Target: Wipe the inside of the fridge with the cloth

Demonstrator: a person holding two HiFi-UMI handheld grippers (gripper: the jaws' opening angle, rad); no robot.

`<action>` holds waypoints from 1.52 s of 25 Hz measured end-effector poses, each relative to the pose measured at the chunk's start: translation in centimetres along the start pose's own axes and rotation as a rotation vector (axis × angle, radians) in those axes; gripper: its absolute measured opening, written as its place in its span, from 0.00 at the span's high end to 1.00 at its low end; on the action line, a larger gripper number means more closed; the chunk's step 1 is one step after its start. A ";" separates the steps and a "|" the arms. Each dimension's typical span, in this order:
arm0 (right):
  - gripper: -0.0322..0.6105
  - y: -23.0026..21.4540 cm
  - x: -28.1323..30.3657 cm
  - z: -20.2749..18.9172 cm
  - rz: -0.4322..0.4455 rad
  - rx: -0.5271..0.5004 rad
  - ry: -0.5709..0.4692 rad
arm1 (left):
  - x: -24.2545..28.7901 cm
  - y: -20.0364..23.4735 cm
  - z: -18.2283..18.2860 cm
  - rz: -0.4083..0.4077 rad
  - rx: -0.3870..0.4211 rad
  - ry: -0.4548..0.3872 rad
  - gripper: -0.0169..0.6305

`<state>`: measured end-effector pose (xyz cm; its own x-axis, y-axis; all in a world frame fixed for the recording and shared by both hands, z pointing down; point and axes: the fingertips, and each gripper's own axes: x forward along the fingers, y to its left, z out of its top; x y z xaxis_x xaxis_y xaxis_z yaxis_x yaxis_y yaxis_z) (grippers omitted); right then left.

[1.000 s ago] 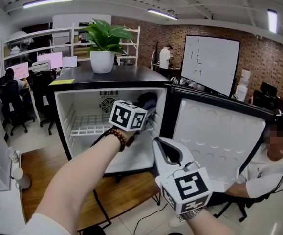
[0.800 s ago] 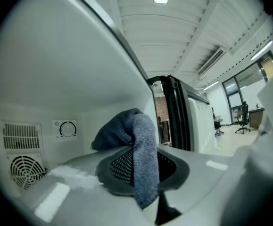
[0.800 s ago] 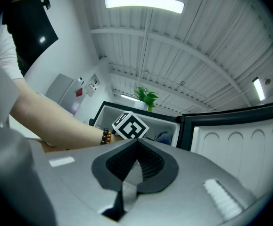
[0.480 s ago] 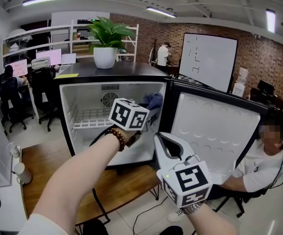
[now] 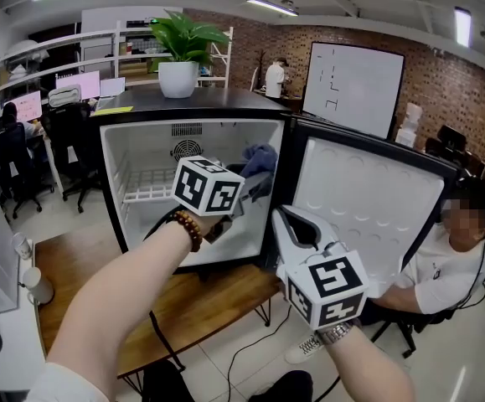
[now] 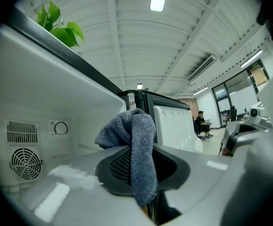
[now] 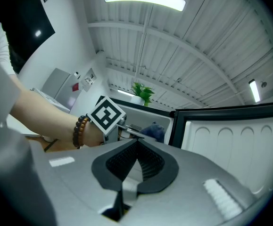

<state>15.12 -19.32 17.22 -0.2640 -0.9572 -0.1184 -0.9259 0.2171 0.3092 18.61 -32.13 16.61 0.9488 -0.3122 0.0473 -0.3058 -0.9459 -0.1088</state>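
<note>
Left gripper [image 5: 240, 193] clamped on the cloth [image 5: 260, 159] at the fridge [image 5: 116, 182] interior, centre frame; right gripper [image 5: 296, 229] jaws together, empty. Most wiping looks left.

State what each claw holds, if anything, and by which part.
Left claw: the cloth, pinched around its middle, one end bunched above the pads, the other hanging below. Right claw: shut, nothing held.

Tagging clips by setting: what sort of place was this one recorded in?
Most likely an open-plan office or lab, not a home kitchen. There are monitors and office chairs at the left, and a whiteboard against a brick wall. The open mini fridge stands among them.
</note>
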 end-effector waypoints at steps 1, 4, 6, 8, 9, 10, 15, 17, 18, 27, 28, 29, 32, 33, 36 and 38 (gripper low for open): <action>0.95 -0.1 0.0 -0.4 0.002 0.005 0.009 | -0.4 -0.3 -0.1 -0.007 0.004 -0.002 0.86; 0.95 -0.5 0.3 -1.3 0.014 0.017 0.033 | -2.0 -1.6 0.0 -0.038 0.030 -0.009 0.86; 0.94 -0.8 0.6 -1.8 0.023 0.024 0.043 | -3.2 -2.2 -0.1 -0.057 0.048 -0.005 0.86; 0.91 -1.1 0.9 -2.0 0.036 0.026 0.046 | -4.5 -3.0 -0.4 -0.087 0.069 0.001 0.86; 0.89 -1.1 1.1 -2.0 0.048 0.024 0.048 | -5.1 -3.5 -0.6 -0.106 0.083 0.003 0.86; 0.85 -0.9 1.3 -2.1 0.065 0.021 0.049 | -5.8 -4.1 -0.7 -0.129 0.097 0.005 0.86; 0.65 0.6 2.2 -2.2 0.198 0.003 0.051 | -9.3 -6.7 -2.2 -0.233 0.178 0.022 0.86; 0.60 1.6 2.4 -2.1 0.268 0.015 0.045 | -10.5 -7.4 -3.1 -0.270 0.198 0.037 0.86; 0.59 2.2 2.4 -2.1 0.308 0.021 0.042 | -11.1 -7.6 -3.6 -0.288 0.204 0.045 0.86; 0.56 8.2 2.4 -2.3 0.625 0.094 0.047 | -15.5 -8.3 -6.2 -0.402 0.164 0.038 0.86; 0.56 8.7 2.4 -2.4 0.651 0.103 0.050 | -15.9 -8.4 -6.3 -0.410 0.159 0.039 0.86; 0.56 9.2 2.4 -2.4 0.676 0.113 0.052 | -16.3 -8.5 -6.5 -0.418 0.152 0.039 0.86; 0.56 10.5 2.5 -2.5 0.748 0.153 0.056 | -17.4 -9.0 -6.9 -0.449 0.136 0.041 0.86; 0.56 11.0 2.5 -2.6 0.772 0.166 0.058 | -17.7 -9.2 -7.1 -0.461 0.132 0.044 0.86; 0.57 12.5 2.3 -2.7 0.853 0.206 0.062 | -18.8 -9.5 -7.6 -0.489 0.111 0.050 0.86; 0.61 13.7 2.0 -2.8 0.917 0.237 0.064 | -19.5 -9.6 -8.0 -0.499 0.096 0.052 0.86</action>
<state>2.70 -18.76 23.82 -0.9066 -0.4015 0.1300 -0.3976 0.9159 0.0559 2.44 -17.71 24.67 0.9716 0.1691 0.1657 0.1944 -0.9693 -0.1506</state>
